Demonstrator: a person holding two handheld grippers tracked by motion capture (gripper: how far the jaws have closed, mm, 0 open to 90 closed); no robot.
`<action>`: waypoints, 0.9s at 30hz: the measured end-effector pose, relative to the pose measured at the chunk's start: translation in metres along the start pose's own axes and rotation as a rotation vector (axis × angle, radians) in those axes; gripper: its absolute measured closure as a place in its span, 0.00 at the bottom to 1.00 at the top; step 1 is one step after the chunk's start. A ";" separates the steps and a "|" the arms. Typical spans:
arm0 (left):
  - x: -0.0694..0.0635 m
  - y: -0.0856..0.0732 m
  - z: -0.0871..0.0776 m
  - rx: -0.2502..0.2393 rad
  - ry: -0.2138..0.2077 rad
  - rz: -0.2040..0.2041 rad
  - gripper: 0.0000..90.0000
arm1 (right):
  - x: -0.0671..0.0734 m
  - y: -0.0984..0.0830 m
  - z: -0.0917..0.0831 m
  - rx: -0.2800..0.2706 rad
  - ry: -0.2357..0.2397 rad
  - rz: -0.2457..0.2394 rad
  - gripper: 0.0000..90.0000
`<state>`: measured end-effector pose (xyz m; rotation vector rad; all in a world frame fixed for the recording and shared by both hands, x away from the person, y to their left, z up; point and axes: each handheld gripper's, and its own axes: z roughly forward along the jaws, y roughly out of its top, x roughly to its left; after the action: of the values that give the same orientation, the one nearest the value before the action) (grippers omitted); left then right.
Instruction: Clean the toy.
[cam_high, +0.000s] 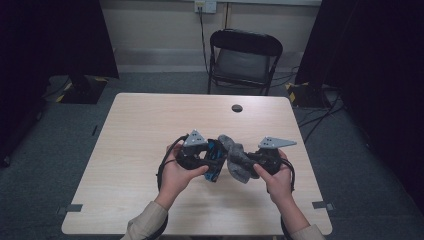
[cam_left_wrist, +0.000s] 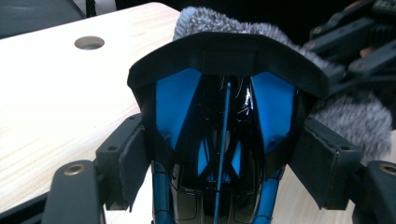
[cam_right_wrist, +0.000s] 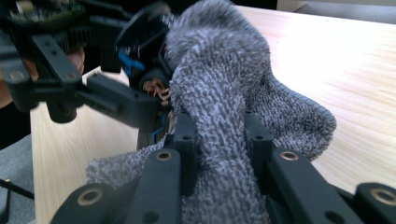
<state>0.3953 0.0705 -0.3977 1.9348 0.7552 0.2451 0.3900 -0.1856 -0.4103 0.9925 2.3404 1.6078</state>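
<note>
Over the middle of the wooden table (cam_high: 150, 125), my left gripper (cam_high: 212, 161) is shut on a glossy black-and-blue plastic object (cam_high: 216, 159). In the left gripper view that object (cam_left_wrist: 224, 116) sits clamped between both pads (cam_left_wrist: 133, 156). A fuzzy grey sock (cam_left_wrist: 219, 23) bulges behind it. My right gripper (cam_high: 251, 161) faces the left one and is shut on the grey sock (cam_high: 237, 159). In the right gripper view the sock (cam_right_wrist: 219, 84) runs up between the jaws of the right gripper (cam_right_wrist: 219, 140) and drapes against the black-and-blue object (cam_right_wrist: 140, 70). Whether the sock wraps the object's far end is hidden.
A round cable hole (cam_high: 237, 108) lies near the table's far edge. A black folding chair (cam_high: 245, 55) stands behind the table. Dark curtains and cables line the floor on both sides. Bare tabletop spreads to the left (cam_left_wrist: 56, 102) and beyond the grippers.
</note>
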 end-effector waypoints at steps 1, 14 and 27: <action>0.000 0.001 -0.001 -0.002 -0.003 0.001 0.28 | 0.000 -0.001 0.001 0.002 0.009 0.004 0.81; -0.002 0.011 -0.005 -0.050 -0.018 0.003 0.28 | 0.007 -0.012 0.013 0.060 0.049 -0.042 0.81; -0.004 0.018 -0.010 -0.072 -0.019 0.007 0.28 | 0.007 -0.036 0.028 0.147 0.046 -0.043 0.81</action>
<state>0.3943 0.0700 -0.3772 1.8692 0.7180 0.2545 0.3813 -0.1668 -0.4515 0.9343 2.5240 1.4767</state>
